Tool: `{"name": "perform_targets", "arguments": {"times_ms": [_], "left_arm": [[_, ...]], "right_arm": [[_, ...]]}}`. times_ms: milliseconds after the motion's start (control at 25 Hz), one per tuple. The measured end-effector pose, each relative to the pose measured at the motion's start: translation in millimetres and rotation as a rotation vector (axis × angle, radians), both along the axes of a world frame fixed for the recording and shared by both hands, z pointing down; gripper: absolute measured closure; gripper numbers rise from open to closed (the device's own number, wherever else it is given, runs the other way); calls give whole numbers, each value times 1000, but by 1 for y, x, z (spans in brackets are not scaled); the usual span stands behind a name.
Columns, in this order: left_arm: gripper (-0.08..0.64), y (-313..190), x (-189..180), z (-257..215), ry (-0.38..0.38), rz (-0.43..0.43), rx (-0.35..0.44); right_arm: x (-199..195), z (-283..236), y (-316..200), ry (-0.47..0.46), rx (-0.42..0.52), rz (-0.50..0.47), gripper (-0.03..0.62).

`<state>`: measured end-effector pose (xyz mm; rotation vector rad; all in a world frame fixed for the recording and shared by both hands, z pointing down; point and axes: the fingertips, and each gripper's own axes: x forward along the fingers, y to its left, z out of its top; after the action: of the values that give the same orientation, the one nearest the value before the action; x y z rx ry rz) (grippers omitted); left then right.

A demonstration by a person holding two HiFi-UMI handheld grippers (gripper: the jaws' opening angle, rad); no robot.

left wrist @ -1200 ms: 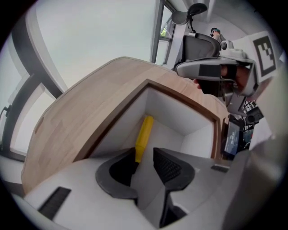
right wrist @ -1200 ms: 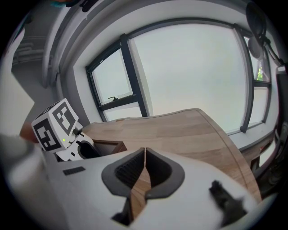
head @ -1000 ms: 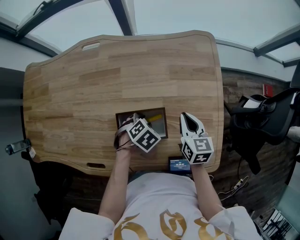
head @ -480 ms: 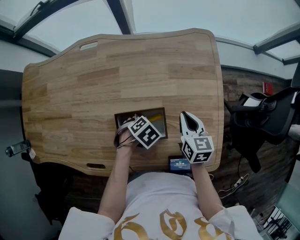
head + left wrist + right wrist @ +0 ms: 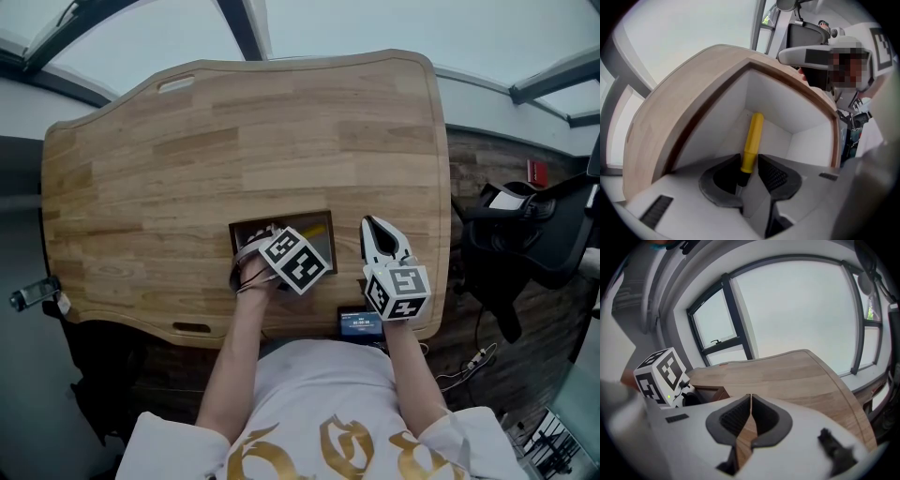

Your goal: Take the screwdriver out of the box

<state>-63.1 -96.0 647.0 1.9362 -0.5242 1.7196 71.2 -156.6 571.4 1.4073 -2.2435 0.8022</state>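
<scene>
Left tongs (image 5: 749,163) are pointed down into the open box (image 5: 719,124), which stands on the desk (image 5: 234,131) near its front edge. The screwdriver (image 5: 753,136) lies on the white box floor, its yellow handle running away from the tongs towards the far corner. The jaws have just been closing. The ribbed pads (image 5: 774,174) now appear to press on both sides of the handle's lower end, where the dark shaft begins. Step in hand, as judged: the grip is being secured before the lift. The squeeze should be completed until the handle is firmly pinched, since the round handle could slip or roll between the pads. Because the hold is at one end, the free length is expected to sag or swing, so a slow, straight upward lift is advised. The handle should be kept off the box walls until the rim is cleared. Right tongs (image 5: 751,401) are held closed on nothing, over the desk just right of the box. They could be used to steady the box if it rises with the tool.
</scene>
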Motion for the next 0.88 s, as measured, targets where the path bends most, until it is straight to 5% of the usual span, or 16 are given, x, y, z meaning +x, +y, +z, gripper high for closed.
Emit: {"name": "perform_targets", "arguments": {"times_ms": [880], "left_arm": [[476,-3,-2,0,-18,4,25]], "right_arm": [[11,-10,4,2,21,14,558]]}}
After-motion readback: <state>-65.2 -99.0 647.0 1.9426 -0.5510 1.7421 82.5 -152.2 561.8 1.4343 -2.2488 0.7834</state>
